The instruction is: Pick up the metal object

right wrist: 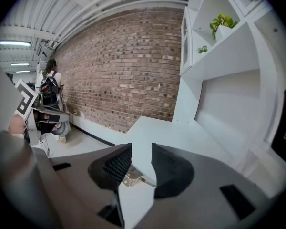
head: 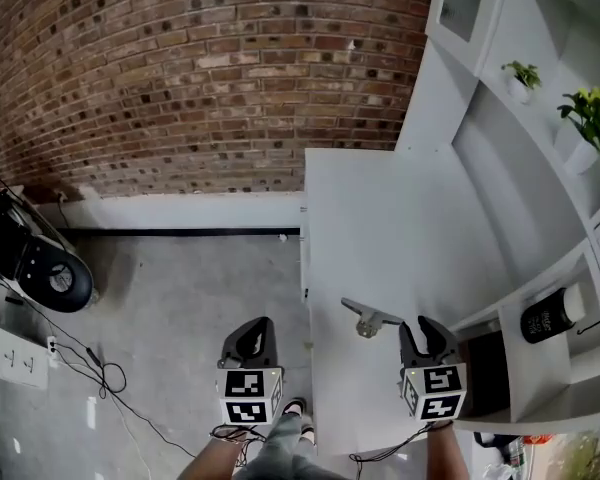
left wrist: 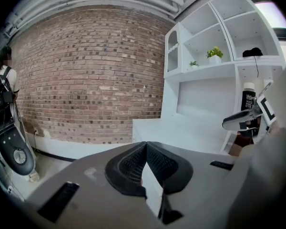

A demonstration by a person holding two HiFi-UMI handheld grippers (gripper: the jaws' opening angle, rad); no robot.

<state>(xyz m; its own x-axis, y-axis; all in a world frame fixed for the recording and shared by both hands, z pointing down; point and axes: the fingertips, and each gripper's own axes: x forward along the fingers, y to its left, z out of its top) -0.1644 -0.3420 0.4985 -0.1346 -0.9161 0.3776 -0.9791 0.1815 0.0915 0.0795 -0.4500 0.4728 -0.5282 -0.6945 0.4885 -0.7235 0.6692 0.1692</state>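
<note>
Looks like the approach step: right gripper (head: 425, 328) has its jaws partly open and empty, near the metal object (head: 368, 318) on the desk (head: 380, 218). Left gripper (head: 252, 333) has its jaws closed on nothing. Next it probably needs to nudge forward and squeeze.

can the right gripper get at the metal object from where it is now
Probably yes. The right gripper is open and sits close beside the metal object on the desk, with only bare desktop between them. The object shows through its jaw gap.
</note>
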